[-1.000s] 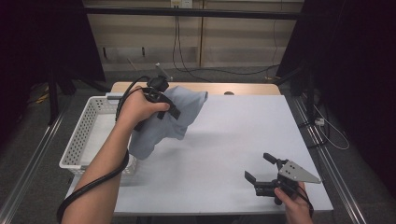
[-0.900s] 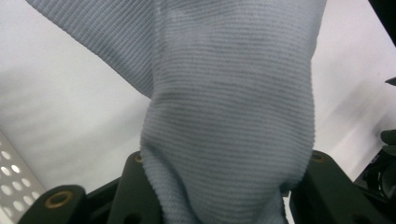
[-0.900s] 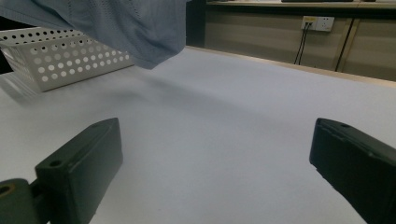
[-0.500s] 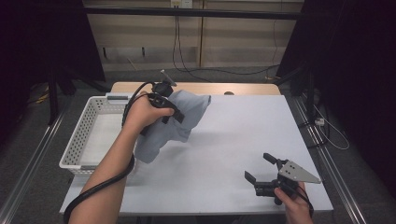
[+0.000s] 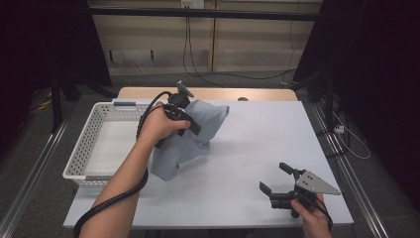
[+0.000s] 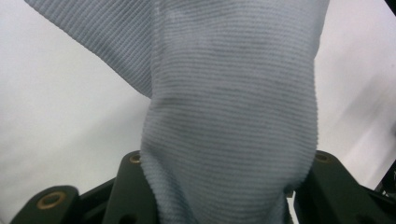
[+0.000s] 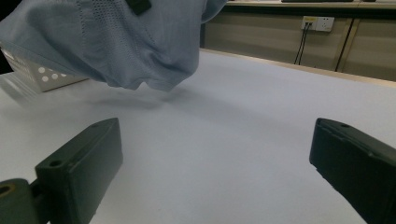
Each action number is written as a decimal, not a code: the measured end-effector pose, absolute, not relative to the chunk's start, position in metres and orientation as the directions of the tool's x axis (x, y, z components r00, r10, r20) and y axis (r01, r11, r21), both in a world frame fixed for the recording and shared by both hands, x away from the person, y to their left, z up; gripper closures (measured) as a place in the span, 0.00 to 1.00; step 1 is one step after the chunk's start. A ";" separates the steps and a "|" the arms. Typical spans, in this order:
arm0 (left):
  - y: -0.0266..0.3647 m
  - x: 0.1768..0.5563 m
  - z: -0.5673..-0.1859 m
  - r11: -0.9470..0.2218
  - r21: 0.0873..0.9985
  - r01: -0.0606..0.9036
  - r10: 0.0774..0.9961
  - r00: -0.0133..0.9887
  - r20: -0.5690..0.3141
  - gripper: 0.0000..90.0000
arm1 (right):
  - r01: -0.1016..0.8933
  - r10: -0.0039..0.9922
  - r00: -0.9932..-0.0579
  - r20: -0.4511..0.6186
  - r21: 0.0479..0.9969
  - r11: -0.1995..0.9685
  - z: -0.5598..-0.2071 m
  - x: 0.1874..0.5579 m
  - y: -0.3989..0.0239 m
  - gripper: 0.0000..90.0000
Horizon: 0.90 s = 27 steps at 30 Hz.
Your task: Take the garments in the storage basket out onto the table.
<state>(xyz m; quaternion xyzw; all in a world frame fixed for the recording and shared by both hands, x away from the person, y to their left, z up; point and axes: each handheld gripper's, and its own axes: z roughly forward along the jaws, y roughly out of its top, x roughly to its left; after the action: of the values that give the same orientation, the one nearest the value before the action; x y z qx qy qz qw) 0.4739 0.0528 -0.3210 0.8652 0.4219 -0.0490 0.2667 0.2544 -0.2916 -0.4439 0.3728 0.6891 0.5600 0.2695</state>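
White perforated basket: at left edge of counter, inside bare. Counter: white top, wooden strip along far edge. Small dark round item: on that strip. Black cables: hanging down back wall panels to floor. White wall socket: on back wall, two cables plugged in

Right gripper: jaws wide apart, nothing between them, low over the white table. Light blue cloth hangs far left, lower edge just above the tabletop. White perforated basket behind it. Wall socket far right.
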 end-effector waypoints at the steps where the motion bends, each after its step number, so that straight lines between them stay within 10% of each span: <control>1: 0.051 0.474 -0.322 -0.502 0.421 0.756 0.704 0.639 -0.310 0.63 | 0.212 0.816 -0.577 0.046 0.973 0.095 -0.444 0.254 -0.292 0.03; 27: 0.038 0.469 -0.349 -0.525 0.420 0.740 0.682 0.661 -0.313 0.56 | 0.213 0.813 -0.580 0.048 0.972 0.095 -0.444 0.255 -0.291 0.03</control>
<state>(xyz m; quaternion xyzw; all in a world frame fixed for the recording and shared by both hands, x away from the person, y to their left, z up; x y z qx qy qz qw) 0.4691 0.0377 -0.3487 0.8716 0.4078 -0.0550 0.2664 0.2546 -0.2915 -0.4441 0.3721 0.6898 0.5605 0.2676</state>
